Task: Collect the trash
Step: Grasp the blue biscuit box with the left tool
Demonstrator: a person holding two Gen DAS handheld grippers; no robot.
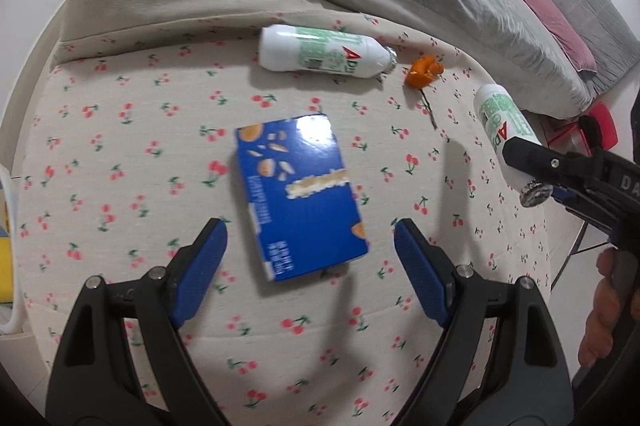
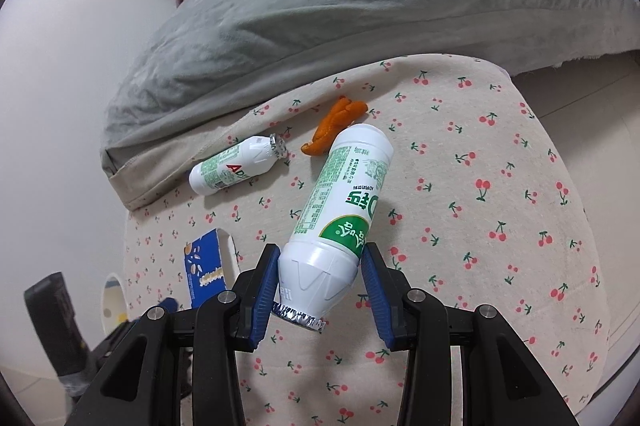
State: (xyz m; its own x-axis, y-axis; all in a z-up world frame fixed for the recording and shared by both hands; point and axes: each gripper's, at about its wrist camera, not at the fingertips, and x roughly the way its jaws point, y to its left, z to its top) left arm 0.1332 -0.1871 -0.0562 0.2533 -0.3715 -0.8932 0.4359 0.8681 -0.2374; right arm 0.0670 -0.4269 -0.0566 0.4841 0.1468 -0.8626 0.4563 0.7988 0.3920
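Cherry-print bedding (image 1: 120, 154) carries the litter: the right tool (image 2: 320, 268) grips a white drink bottle (image 2: 344, 202) near its foil-capped neck, while the left tool (image 1: 310, 240) hovers wide open above a blue box (image 1: 298, 194). Beyond lie a second bottle (image 1: 324, 54) and what looks like orange peel (image 1: 423, 71).

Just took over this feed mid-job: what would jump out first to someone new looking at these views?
The right gripper is shut on a white bottle with a green label, foil mouth toward the camera. The open left gripper hangs over a blue box lying flat on the cherry-print cover. Farther back lie a second white bottle and an orange peel.
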